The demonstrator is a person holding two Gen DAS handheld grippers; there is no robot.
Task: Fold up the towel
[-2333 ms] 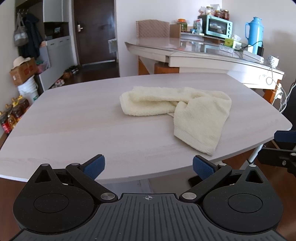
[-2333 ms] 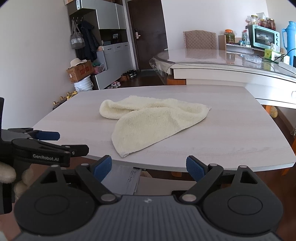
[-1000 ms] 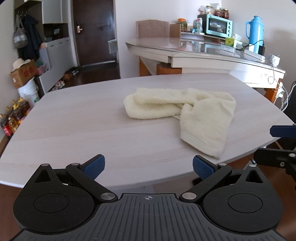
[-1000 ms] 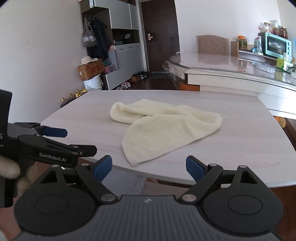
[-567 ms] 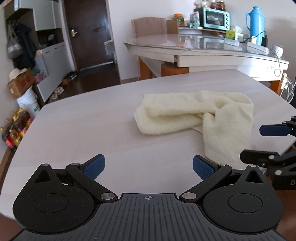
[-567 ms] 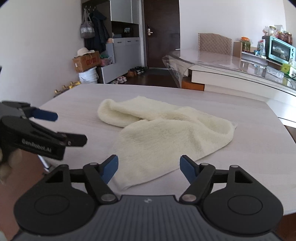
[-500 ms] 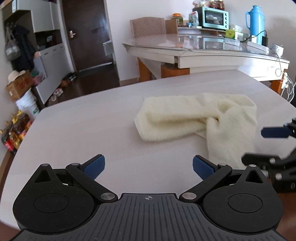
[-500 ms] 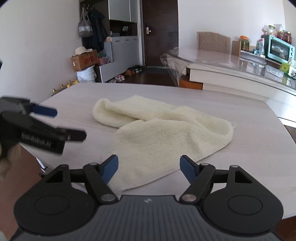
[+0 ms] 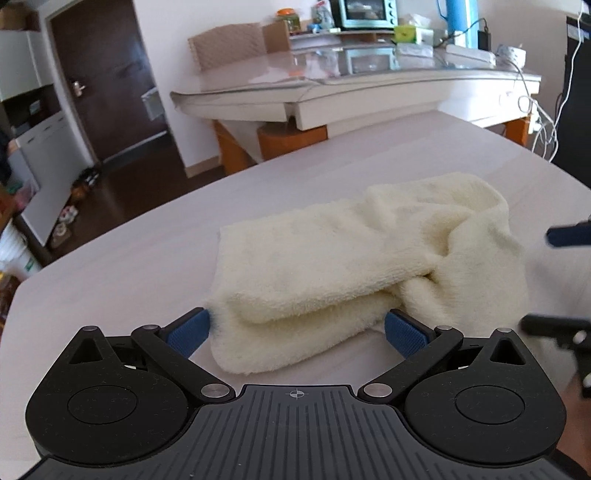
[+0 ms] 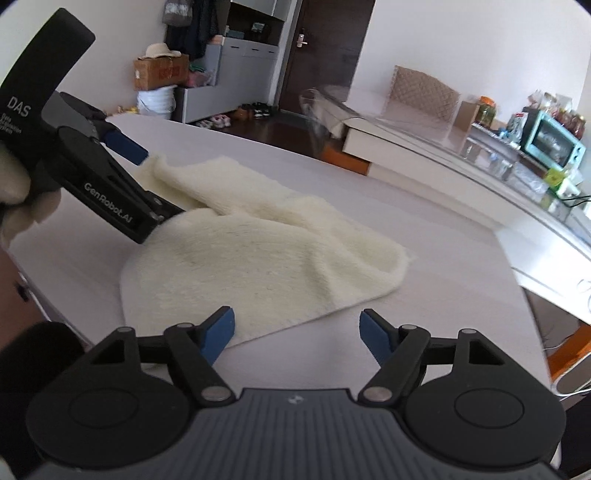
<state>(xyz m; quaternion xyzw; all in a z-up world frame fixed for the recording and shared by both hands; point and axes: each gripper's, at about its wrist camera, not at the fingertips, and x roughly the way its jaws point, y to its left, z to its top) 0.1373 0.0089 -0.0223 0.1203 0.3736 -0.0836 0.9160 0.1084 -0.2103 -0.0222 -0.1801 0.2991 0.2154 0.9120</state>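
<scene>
A crumpled cream towel (image 9: pixel 332 258) lies on the pale wood-grain table (image 9: pixel 110 280). My left gripper (image 9: pixel 295 330) is open, low over the table, and the towel's folded left end lies between its blue pads without being pinched. In the right wrist view the same left gripper (image 10: pixel 153 186) reaches in from the upper left onto the towel (image 10: pixel 258 258). My right gripper (image 10: pixel 297 334) stands open just above the towel's near edge, with its left pad over the cloth. At the right border of the left wrist view the right gripper (image 9: pixel 561 280) shows only as a blur.
Behind stands a glass-topped table (image 9: pixel 369 81) with a toaster oven (image 10: pixel 552 142), jars and a blue flask (image 9: pixel 458 22). A chair (image 10: pixel 424 92), a dark door (image 9: pixel 107 92), cabinets, a cardboard box (image 10: pixel 160 74) and a bucket line the far wall. The near table edge (image 10: pixel 33 291) runs at the left.
Both grippers have moved in on the towel. The left one now has the folded end between its jaws. The right one has sunk to the near edge with its jaws slightly narrower.
</scene>
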